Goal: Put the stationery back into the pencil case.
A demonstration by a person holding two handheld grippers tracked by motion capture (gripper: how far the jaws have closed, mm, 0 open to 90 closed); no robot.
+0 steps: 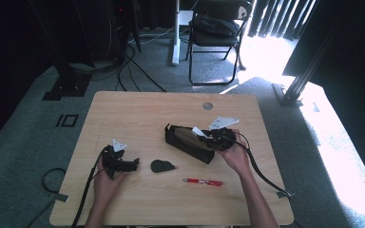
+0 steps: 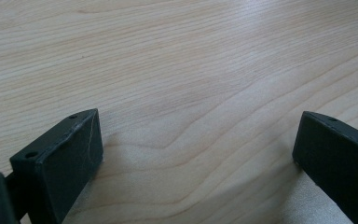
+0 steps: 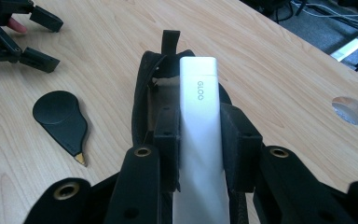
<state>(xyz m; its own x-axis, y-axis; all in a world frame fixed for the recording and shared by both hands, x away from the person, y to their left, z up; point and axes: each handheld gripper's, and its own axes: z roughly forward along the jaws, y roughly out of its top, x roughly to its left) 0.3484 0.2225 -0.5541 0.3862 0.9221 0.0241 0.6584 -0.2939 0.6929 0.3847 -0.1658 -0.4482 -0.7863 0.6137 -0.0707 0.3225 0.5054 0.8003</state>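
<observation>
The wooden table (image 1: pixel 138 109) carries everything. On it my black pouch (image 3: pixel 142 100) lies open, just ahead of my right gripper (image 3: pixel 199 135), whose 2 jaws are clamped on a white tube (image 3: pixel 199 98) marked GLOO, its tip over the pouch mouth. My left gripper (image 2: pixel 198 149) rests with jaws wide apart over bare wood. A black teardrop-shaped piece (image 3: pixel 61 116) lies between them; a red pen (image 1: pixel 203 182) is nearest me.

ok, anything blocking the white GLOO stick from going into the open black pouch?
Nothing visible. The right gripper holds the white flat GLOO stick directly over the open black fabric pouch; its mouth looks unobstructed. The red pen lies on the table away from it.
</observation>
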